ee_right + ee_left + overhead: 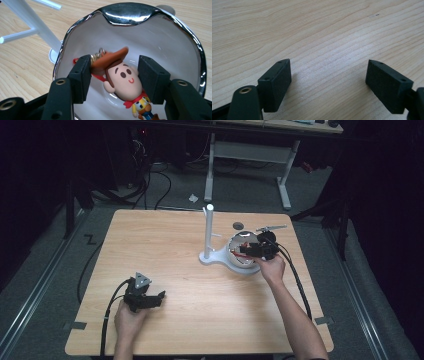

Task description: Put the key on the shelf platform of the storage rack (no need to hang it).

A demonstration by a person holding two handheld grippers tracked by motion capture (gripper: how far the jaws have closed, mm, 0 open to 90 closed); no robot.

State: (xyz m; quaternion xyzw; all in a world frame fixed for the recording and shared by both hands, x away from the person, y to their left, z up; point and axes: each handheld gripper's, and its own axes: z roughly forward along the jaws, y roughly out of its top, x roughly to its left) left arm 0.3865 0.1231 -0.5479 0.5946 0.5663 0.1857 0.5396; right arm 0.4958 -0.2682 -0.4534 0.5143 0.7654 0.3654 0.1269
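A white bowl with a silver rim (125,11) holds a small cowboy figure (122,77) with a brown hat, a red neckerchief and a key ring. My right gripper (114,60) reaches into the bowl (235,262). Its jaws have closed in on the figure's head, one against the hat brim and the other against the cheek. In the high view the right gripper (246,251) sits at the bowl's mouth. My left gripper (159,297) rests low near the table's front left, and in its own view the left gripper (328,65) is open over bare wood.
A white stand (208,232) with a tall pole and short pegs rises just left of the bowl; the stand (32,22) lies close to the rim. A thin metal piece (272,227) and a dark disc (238,225) lie behind the bowl. The wooden table (190,320) is bordered by dark floor with cables.
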